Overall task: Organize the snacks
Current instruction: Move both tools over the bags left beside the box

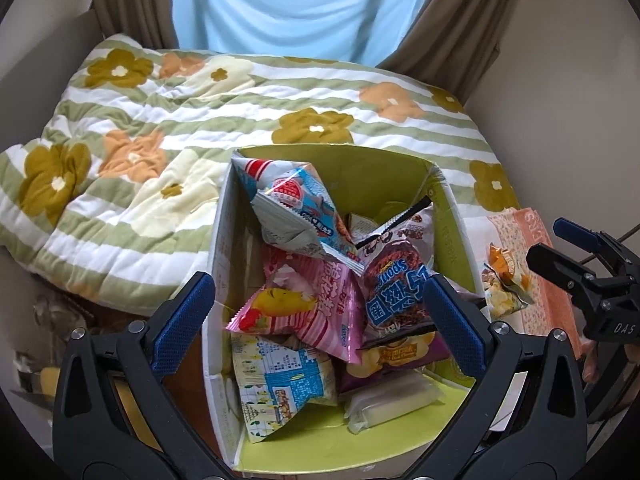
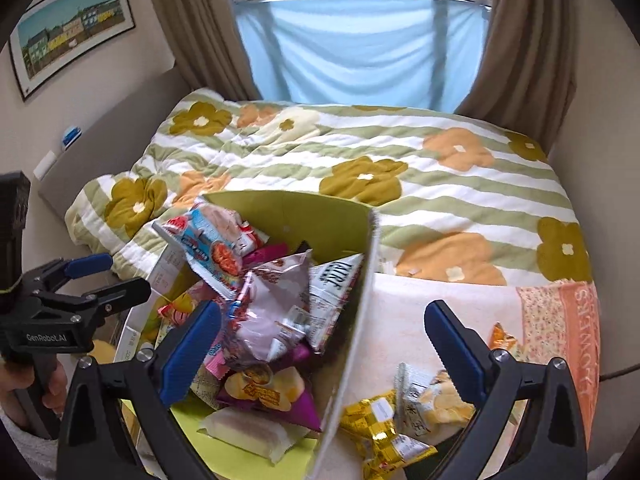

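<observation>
A green-lined cardboard box stands on the bed, filled with several snack packets: a blue-and-white one, a pink one, a purple one. My left gripper is open and empty, its fingers straddling the box's left wall and contents. My right gripper is open and empty above the box's right wall. Loose yellow snack packets lie on a towel right of the box, also in the left wrist view. The right gripper shows at the right edge there.
A striped floral quilt covers the bed behind the box. A white and orange towel lies under the loose packets. Curtains and a blue cloth hang at the window. The left gripper shows at left.
</observation>
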